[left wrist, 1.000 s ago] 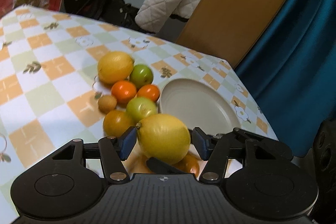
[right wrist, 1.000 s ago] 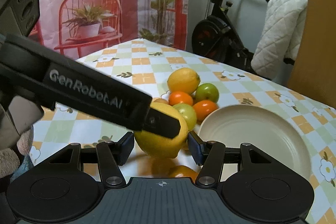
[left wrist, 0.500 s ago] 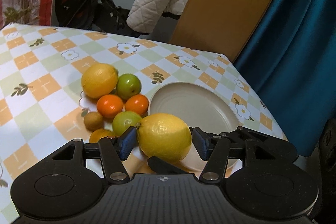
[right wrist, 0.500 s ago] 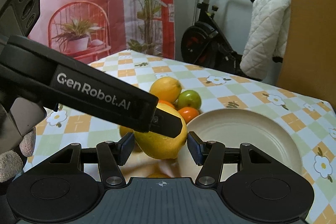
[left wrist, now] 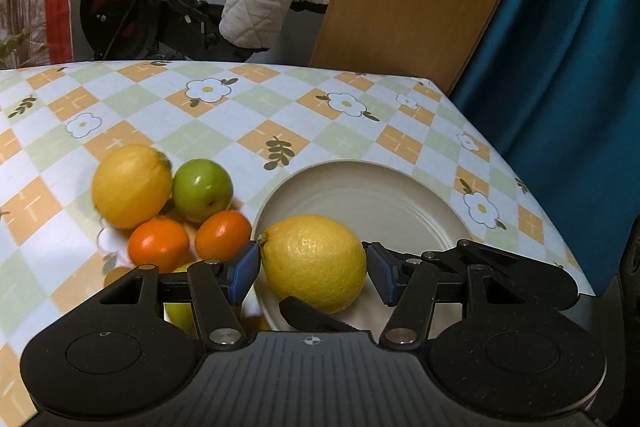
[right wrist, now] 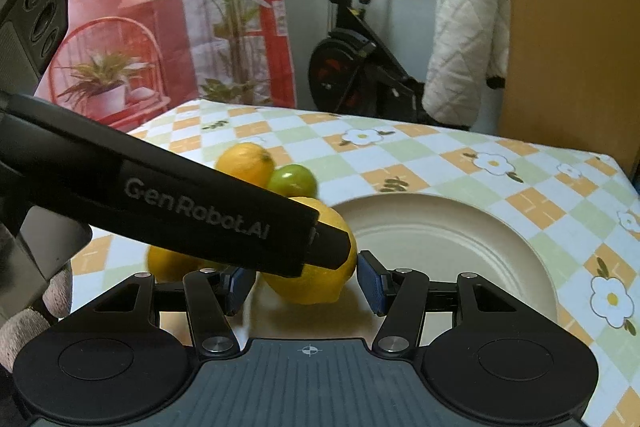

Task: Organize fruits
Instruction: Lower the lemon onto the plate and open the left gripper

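While my left claw [left wrist: 312, 269] clamps the lemon [left wrist: 314, 263], it hangs over the plate's [left wrist: 360, 187] near-left rim.
My right claw [right wrist: 306, 281] sits just behind the lemon, pads apart and touching nothing; the left claw's finger crosses its view. On the checked bench [left wrist: 280, 115], left of the plate, lie a second lemon [left wrist: 130, 185], a green fruit [left wrist: 203, 190] and two oranges [left wrist: 159, 243], bunched and touching.

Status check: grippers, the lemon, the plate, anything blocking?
Left gripper shut on lemon over plate rim. Right gripper open, beside it. Plate bare, nothing blocking.
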A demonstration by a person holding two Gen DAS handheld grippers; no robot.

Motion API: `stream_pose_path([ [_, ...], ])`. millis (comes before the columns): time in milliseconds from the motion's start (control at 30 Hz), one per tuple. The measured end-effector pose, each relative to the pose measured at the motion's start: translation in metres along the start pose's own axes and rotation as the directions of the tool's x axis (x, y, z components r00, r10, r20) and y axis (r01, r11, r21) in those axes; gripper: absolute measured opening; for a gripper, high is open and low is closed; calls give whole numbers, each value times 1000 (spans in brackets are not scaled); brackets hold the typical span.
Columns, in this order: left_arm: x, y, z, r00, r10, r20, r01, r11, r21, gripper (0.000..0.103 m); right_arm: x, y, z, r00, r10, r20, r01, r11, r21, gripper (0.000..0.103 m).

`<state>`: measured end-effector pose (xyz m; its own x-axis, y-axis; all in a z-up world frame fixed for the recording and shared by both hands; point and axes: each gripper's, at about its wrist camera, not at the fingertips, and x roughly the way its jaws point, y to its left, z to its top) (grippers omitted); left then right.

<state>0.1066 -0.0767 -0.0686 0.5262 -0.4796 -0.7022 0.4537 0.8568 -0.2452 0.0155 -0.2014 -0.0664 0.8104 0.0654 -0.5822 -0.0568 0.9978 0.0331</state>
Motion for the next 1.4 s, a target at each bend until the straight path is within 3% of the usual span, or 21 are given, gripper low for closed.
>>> stream_pose_path([
  [700, 33, 3, 26, 1000, 19, 23, -19, 1000, -2, 62, 35, -18, 21, 998, -53, -22, 53, 998, 19, 53],
  [800, 24, 4, 26, 999, 31, 35, -31, 1000, 1, 62, 28, -15, 22, 998, -63, -11, 63, 998, 9, 60],
  [1067, -15, 8, 16, 996, 36, 79, -37, 999, 2, 62, -2, -11, 17, 998, -59, 16, 58, 998, 33, 61],
  [1400, -55, 12, -20, 995, 17, 95, -12, 999, -49, 61, -39, 8, -6, 998, -34, 44, 33, 999, 29, 60],
])
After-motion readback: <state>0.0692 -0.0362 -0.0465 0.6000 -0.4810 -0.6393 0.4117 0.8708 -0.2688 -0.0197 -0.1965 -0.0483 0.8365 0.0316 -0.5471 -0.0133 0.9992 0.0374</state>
